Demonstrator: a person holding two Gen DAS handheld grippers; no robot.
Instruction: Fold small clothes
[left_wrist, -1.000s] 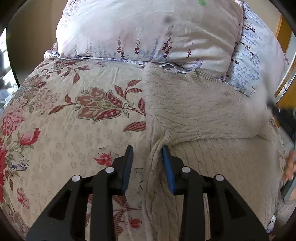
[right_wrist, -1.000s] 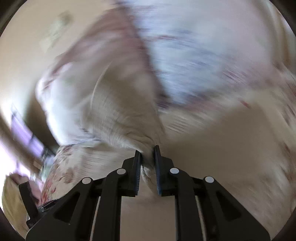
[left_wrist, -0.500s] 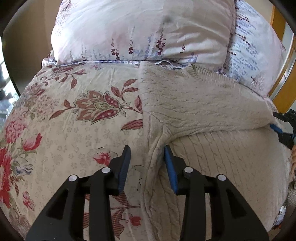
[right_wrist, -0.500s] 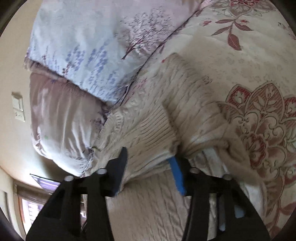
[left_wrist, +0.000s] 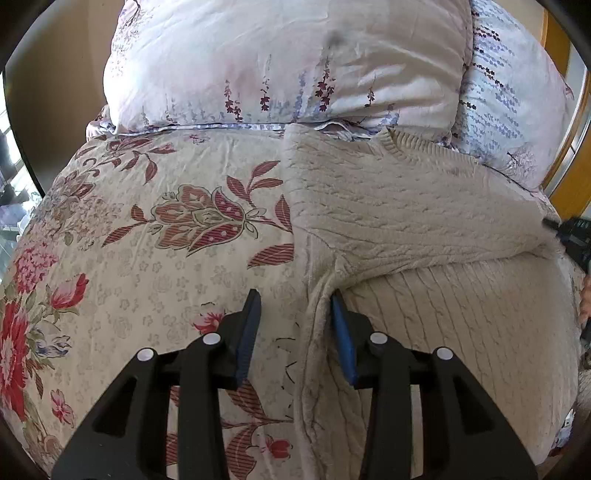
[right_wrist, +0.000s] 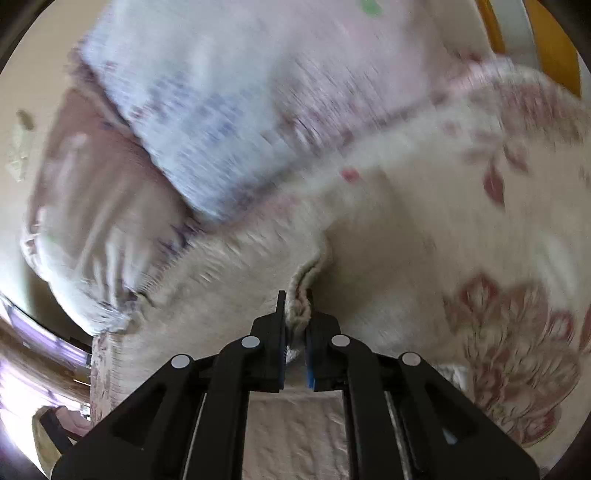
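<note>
A cream cable-knit sweater (left_wrist: 406, 221) lies on the floral bedspread (left_wrist: 166, 258), its upper part folded over its ribbed lower part. My left gripper (left_wrist: 295, 314) is open, its jaws on either side of the sweater's left edge near the fold. My right gripper (right_wrist: 296, 310) is shut on a knit edge of the sweater (right_wrist: 301, 291); that view is blurred by motion. The right gripper also shows at the far right of the left wrist view (left_wrist: 572, 236), at the sweater's right side.
Two floral pillows (left_wrist: 288, 62) (left_wrist: 517, 110) lie against the head of the bed behind the sweater. A wooden frame (left_wrist: 576, 173) shows at the right. The bedspread extends to the left of the sweater.
My right gripper was shut on the sweater, opened over the fold half a second ago, and is now shut on a knit edge again, moving. My left gripper has stayed open in place.
</note>
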